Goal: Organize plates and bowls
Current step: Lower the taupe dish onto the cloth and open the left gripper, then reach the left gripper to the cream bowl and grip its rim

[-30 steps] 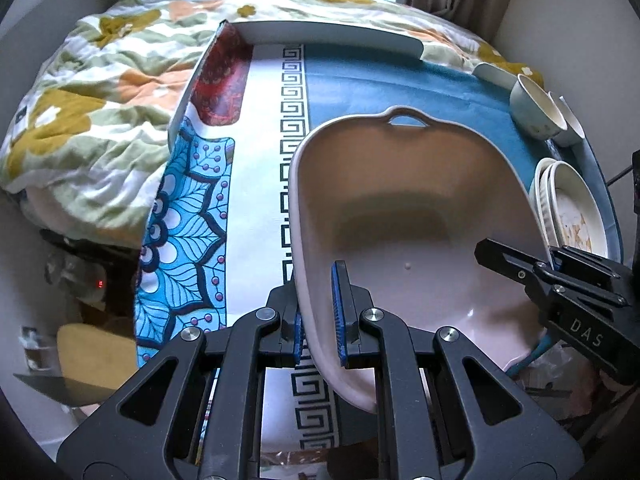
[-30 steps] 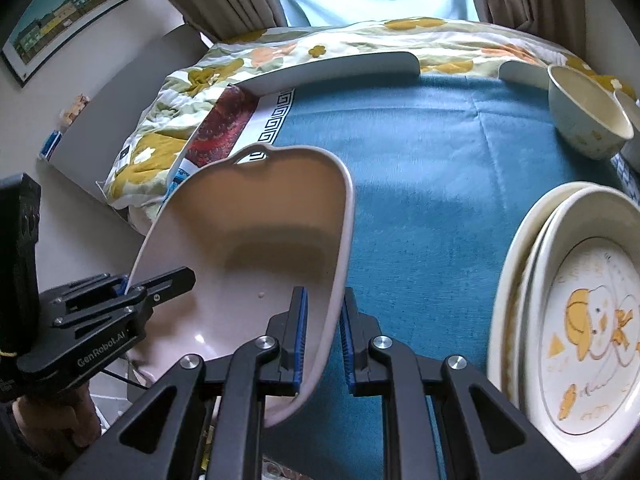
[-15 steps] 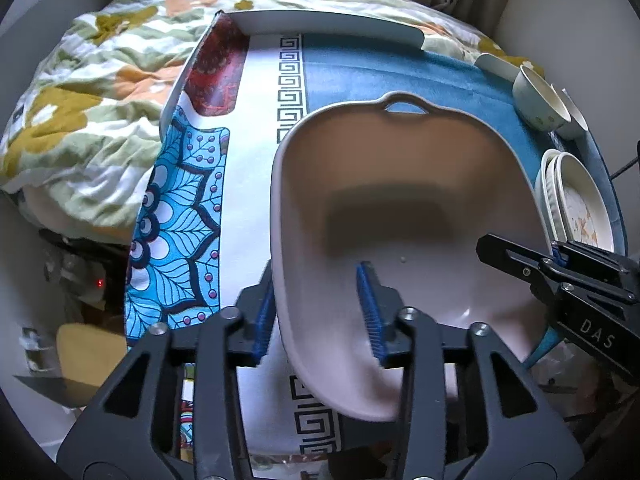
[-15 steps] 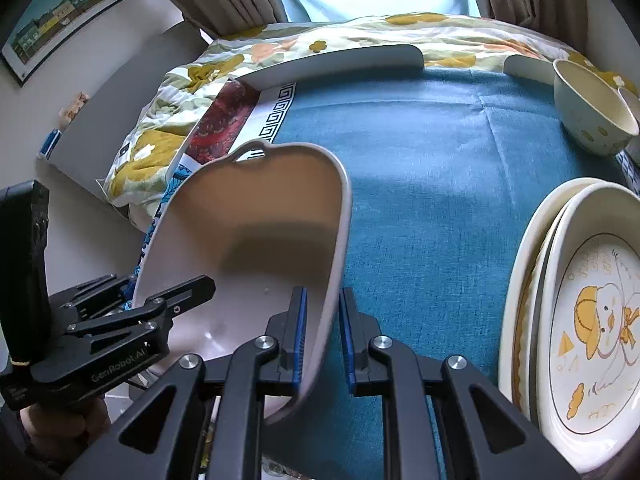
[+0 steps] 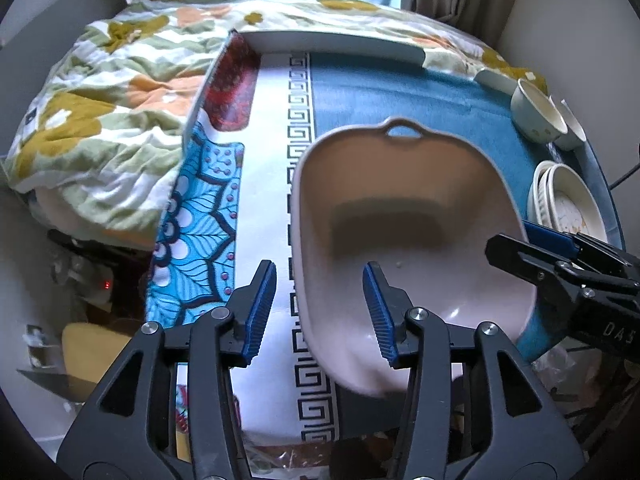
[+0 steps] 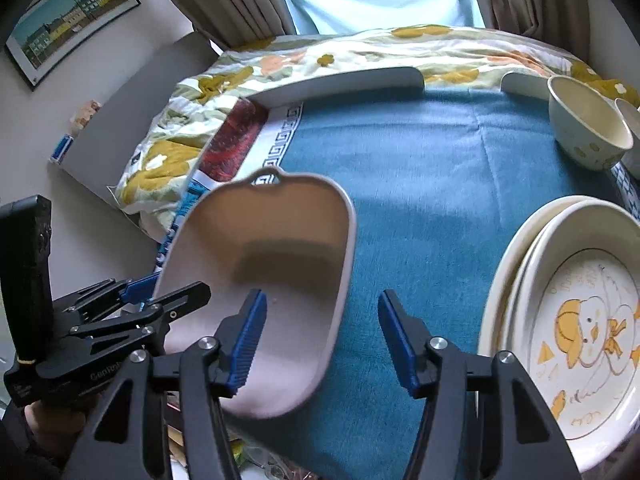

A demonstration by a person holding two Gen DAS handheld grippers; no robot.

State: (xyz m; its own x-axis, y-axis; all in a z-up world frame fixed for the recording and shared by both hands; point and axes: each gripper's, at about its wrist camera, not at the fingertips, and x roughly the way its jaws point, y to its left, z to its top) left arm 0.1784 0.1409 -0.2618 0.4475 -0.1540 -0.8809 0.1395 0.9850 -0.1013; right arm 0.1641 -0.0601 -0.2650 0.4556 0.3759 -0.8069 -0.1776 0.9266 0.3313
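White letters reading "DAS" stand on the black body of the right gripper (image 5: 532, 246), at the right edge of the left wrist view, just to the right of the pink basin (image 5: 404, 224). In the right wrist view, pale lettering that begins "GenRo" stands on the black body of the left gripper (image 6: 164, 290), just to the left of the same basin, with the rest of the word hidden behind the near finger. The faint writing on the plate (image 6: 576, 320) with the yellow cartoon figure, to the right of the basin, is too small to read.
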